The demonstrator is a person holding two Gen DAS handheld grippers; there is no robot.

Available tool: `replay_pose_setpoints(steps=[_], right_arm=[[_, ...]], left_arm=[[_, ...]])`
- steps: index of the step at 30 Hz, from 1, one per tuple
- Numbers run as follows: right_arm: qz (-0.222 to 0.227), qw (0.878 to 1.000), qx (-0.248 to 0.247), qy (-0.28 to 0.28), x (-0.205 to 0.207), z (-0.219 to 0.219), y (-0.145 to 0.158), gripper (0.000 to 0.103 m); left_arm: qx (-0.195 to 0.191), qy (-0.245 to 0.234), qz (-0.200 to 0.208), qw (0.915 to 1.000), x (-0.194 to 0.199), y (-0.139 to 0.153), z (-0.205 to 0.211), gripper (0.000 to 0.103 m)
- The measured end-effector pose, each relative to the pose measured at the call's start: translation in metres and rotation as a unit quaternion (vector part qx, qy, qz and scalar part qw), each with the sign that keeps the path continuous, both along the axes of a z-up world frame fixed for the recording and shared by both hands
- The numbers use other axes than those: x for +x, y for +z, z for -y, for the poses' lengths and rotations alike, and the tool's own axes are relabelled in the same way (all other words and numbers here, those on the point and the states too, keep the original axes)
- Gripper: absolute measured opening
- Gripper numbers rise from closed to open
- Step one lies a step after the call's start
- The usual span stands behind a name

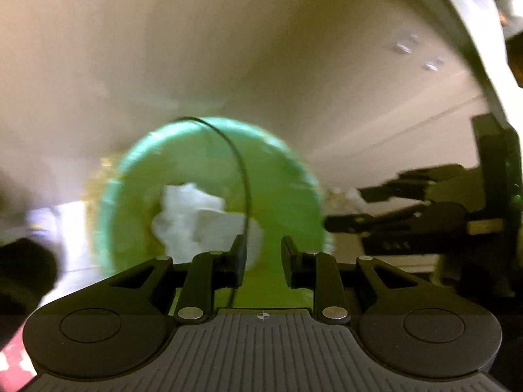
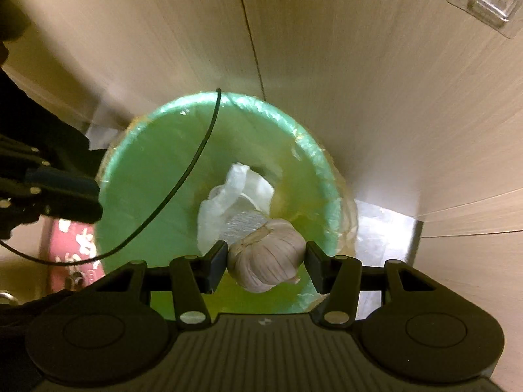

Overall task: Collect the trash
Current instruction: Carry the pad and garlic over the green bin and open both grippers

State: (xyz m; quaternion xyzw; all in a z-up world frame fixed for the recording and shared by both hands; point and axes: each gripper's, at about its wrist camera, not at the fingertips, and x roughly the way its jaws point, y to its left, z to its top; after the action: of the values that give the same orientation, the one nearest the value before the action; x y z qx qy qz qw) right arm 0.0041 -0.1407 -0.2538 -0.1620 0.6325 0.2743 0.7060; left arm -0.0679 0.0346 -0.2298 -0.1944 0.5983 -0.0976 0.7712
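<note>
A bin with a green liner [image 2: 147, 150] stands below both grippers, its mouth facing up. Crumpled white trash [image 2: 235, 192] lies at its bottom and shows, blurred, in the left wrist view too [image 1: 193, 219]. My right gripper [image 2: 266, 261] is shut on a garlic bulb [image 2: 266, 254], held over the near side of the bin mouth. My left gripper [image 1: 263, 254] hangs over the bin [image 1: 287, 176], its jaws a little apart with nothing between them. In the right wrist view it is at the bin's left rim [image 2: 98, 201]. A thin black cable [image 2: 183, 176] arcs across the opening.
Pale wood-grain panels [image 2: 392, 98] close in behind and to the right of the bin. A clear plastic hook [image 2: 483, 0] is stuck high on the right panel. A pink flowered mat [image 2: 72, 248] lies left of the bin, and a shiny metal strip [image 2: 385, 228] lies to its right.
</note>
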Motion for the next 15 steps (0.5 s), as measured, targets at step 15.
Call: replay_pose_setpoints(steps=[15], right_arm=[[0.022,0.998,0.057,0.022,0.007,-0.008,0.061,0.055]], left_arm=[[0.043,0.02,0.064,0.9968,0.017,0.063,0.007,0.026]])
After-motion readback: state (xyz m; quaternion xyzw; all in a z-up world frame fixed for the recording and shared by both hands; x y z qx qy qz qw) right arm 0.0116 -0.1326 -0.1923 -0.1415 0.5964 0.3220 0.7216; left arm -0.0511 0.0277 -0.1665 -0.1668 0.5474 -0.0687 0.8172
